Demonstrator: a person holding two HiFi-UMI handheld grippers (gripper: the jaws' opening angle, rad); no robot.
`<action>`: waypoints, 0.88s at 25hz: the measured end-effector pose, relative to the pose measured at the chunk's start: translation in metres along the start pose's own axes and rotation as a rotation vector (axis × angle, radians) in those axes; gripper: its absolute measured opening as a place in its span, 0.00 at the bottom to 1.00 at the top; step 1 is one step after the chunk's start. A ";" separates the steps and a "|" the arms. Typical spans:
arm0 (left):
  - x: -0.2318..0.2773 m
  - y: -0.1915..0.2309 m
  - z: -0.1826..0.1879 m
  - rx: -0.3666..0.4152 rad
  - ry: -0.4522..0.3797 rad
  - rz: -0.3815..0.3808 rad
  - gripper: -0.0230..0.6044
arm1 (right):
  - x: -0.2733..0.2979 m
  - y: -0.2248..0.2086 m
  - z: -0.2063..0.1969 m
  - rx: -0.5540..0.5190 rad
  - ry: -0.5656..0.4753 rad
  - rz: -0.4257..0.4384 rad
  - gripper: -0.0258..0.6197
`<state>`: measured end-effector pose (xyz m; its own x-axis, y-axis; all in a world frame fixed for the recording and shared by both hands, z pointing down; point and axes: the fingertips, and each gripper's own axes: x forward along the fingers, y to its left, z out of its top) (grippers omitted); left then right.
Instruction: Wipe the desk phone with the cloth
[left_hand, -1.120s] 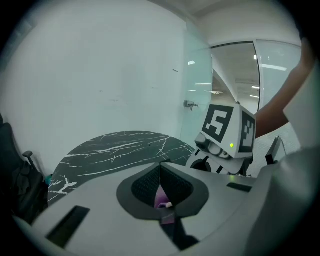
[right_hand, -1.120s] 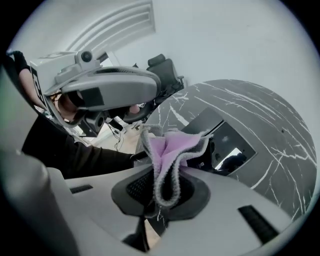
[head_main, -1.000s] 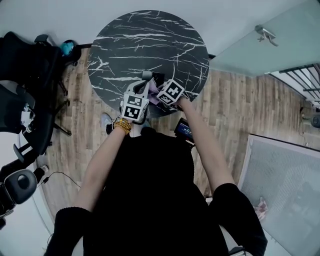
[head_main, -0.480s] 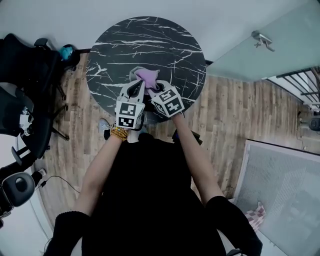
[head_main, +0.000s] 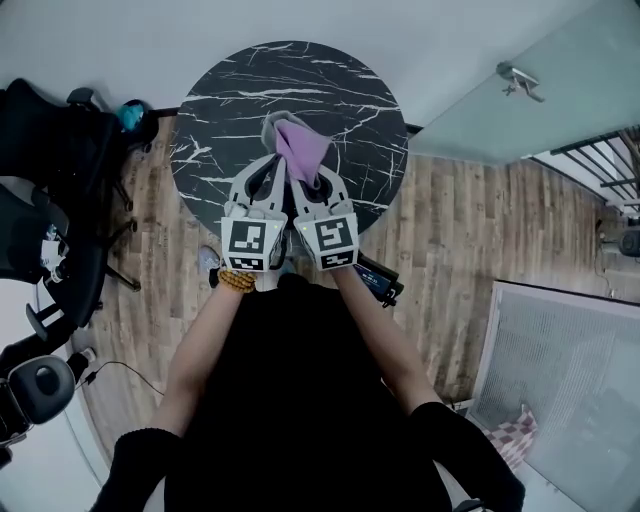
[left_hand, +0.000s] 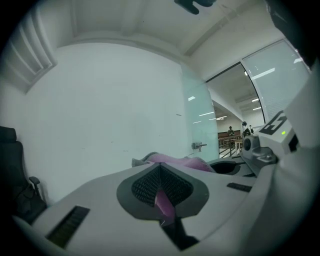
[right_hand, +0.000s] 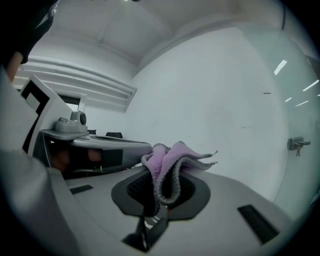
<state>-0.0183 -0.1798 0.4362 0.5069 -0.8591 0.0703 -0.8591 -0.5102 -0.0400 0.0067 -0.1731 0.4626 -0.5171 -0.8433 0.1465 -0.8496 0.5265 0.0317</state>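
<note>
Both claws are raised side by side over the near half of the round black marble desk (head_main: 240, 90), with one purple cloth (head_main: 300, 150) shared between them. The left claw (head_main: 272, 172) is closed down tight, and its own view shows only a thin pink strip of the cloth (left_hand: 165, 202) nipped between the ribbed pads of the left claw (left_hand: 160, 172); more of the cloth lies bunched just beyond the tips. The right claw (head_main: 306, 186) is also clamped on the cloth (right_hand: 172, 160), which puffs up in grey-edged folds out of the right claw (right_hand: 157, 187).

From above, the cloth fans out past both sets of tips toward the far side of the desk. I can't tell whether it touches the marble or hangs clear of it.

Off the desk, on the near right beside the person's right forearm, sits a dark device (head_main: 378, 281); it may be the desk phone, but it is too small to be sure. A black office chair (head_main: 50, 150) stands to the left on the wooden floor (head_main: 470, 210).
</note>
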 end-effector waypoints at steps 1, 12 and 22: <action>0.000 0.001 0.002 0.005 -0.012 0.007 0.06 | -0.003 -0.002 0.004 -0.002 -0.027 -0.024 0.13; -0.005 -0.015 0.007 0.065 -0.089 -0.018 0.06 | -0.024 -0.012 0.027 -0.014 -0.182 -0.122 0.12; -0.004 -0.016 0.002 0.078 -0.083 -0.013 0.06 | -0.026 -0.015 0.022 -0.019 -0.176 -0.142 0.12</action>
<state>-0.0063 -0.1681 0.4350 0.5252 -0.8509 -0.0111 -0.8458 -0.5205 -0.1170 0.0306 -0.1611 0.4366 -0.4040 -0.9141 -0.0359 -0.9139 0.4017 0.0581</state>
